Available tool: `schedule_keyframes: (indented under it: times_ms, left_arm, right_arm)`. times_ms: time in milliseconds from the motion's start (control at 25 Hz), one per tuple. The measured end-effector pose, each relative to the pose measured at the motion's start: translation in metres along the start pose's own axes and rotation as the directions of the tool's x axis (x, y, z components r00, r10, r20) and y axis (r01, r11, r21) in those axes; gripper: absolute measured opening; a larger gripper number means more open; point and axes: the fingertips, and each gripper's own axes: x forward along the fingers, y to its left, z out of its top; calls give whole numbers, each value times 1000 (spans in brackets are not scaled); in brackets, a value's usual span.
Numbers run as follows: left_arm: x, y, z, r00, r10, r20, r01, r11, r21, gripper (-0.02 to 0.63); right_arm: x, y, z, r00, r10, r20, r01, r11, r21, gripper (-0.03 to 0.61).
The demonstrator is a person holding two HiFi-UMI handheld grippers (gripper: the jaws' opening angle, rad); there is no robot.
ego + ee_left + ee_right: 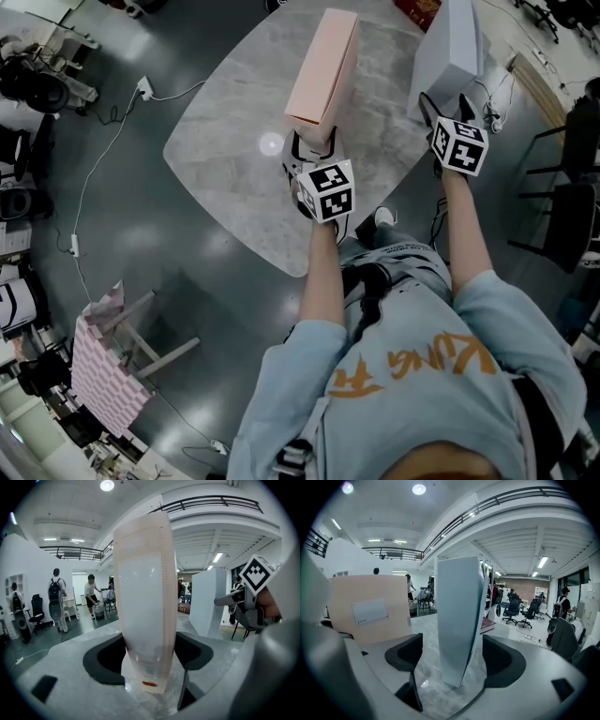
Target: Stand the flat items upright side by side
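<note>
The left gripper (314, 147) is clamping its jaws on the narrow bottom end of the pink box (323, 66), with both black pads pressing on the box's sides. The box is standing upright on the table (225, 159), near the middle and a little toward the near right edge. In the left gripper view a small red oval mark (149, 684) is showing at the foot of the box's narrow face; it is too small to tell whether it carries any writing.

The right gripper (446, 105) is holding its jaws apart round the white box (450, 52). The box is sitting between the pads with a gap on each side, so neither pad is touching it. This box is also standing upright, at the table's right edge, apart from the pink box with bare tabletop between them.

In the right gripper view the pink box is turning a broad face to the camera, and a white label (369, 611) is sitting on that face; its print is too small to read. The white box is showing no writing in any view.

Each gripper is carrying a cube with black-and-white square markers, with no letters on them. The person's light blue shirt (422, 375) is bearing orange print that cannot be read with confidence from above.
</note>
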Motion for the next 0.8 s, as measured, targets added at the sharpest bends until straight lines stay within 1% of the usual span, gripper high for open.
schedule_keyframes:
  times_ms: [200, 360, 560, 800]
  left_arm:
    - [15, -8, 9, 1000, 27, -5, -27, 1000, -11, 337]
    - [29, -14, 15, 997, 75, -10, -75, 997, -34, 337]
    - [40, -17, 21, 988, 154, -26, -156, 985, -72, 337]
    - [49, -27, 26, 972, 231, -47, -234, 967, -101, 337]
  right_arm:
    - [17, -12, 11, 999, 31, 19, -31, 999, 32, 407]
    - [35, -18, 19, 996, 79, 42, -81, 996, 29, 413]
    - [50, -15, 26, 986, 158, 60, -159, 987, 11, 437]
    - [64, -18, 33, 974, 213, 72, -213, 977, -7, 434]
